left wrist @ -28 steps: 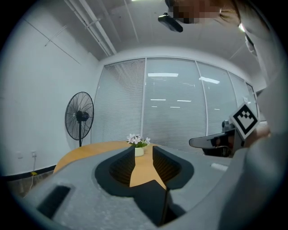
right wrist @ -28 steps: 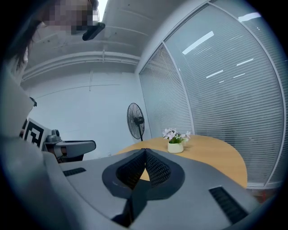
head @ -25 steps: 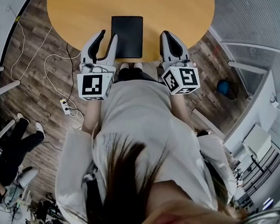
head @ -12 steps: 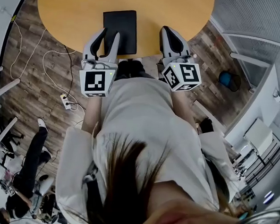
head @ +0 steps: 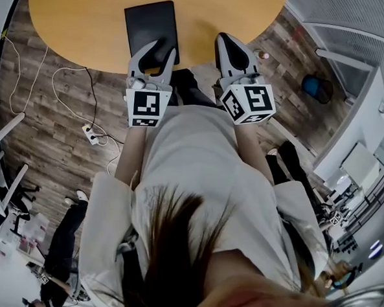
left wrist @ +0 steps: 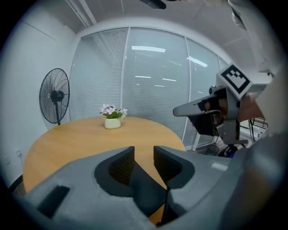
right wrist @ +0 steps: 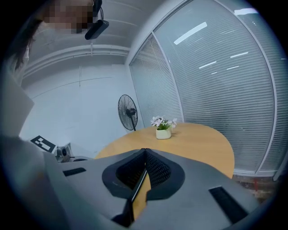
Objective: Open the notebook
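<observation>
While the black notebook [head: 150,25] is still flat and shut on the round table [head: 74,33], close to the table's near edge, the left gripper [head: 162,49] has come in over it. A second back its jaws sat at the notebook's left edge; now both fingers overlap the end nearest the table edge, and the gripper looks lower. Its jaws have just opened a bit more. In the left gripper view they stand apart with the dark cover showing in the gap below them, pads not pressing on it. So no grip yet, cover not lifted. My read: this is the approach, lining up on a cover edge near that corner; the next move likely needs one jaw under the cover only, not the whole book.

Right gripper [head: 225,36] has barely shifted. It sits just off the table's near edge, apart from the notebook, jaws clenched together on nothing. Flower pot [left wrist: 112,121] is at the table's far side, standing fan [left wrist: 56,96] beyond the table.
</observation>
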### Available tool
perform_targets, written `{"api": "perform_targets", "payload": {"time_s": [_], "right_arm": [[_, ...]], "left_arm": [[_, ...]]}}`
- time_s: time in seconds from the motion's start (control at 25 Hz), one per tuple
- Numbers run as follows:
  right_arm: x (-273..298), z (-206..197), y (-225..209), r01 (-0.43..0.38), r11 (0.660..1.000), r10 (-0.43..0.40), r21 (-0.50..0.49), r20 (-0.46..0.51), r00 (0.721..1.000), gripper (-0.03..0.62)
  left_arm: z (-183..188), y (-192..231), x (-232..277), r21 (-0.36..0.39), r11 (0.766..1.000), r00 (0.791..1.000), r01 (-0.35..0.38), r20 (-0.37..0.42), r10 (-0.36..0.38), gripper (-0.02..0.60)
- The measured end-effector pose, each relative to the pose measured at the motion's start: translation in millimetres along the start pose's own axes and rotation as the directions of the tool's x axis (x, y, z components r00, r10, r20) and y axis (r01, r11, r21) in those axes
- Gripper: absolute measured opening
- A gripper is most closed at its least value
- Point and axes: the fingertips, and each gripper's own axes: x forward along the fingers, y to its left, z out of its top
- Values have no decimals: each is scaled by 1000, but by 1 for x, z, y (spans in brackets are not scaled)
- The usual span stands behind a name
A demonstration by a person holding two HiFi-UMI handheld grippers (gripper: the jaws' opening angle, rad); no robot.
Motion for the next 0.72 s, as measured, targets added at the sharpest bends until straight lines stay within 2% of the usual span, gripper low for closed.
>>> {"api": "perform_targets", "payload": {"time_s": [0.2,0.44,0.72], "right_arm": [[-3,-12,-5,16,1000,-15,12,-14,1000,0],[-7,-29,-12,41,999,-39,32,-45,998,1],[-13,-43,-14,51,998,-47,45,-80,996,2]], "left_arm": [[-28,-21,19,60,996,996,61,-66,-57,152],[-63,-40,36,141,982,982,124,-157,-101,167],[-97,-52,39,160,972,958,171,-255,-127,202]]}}
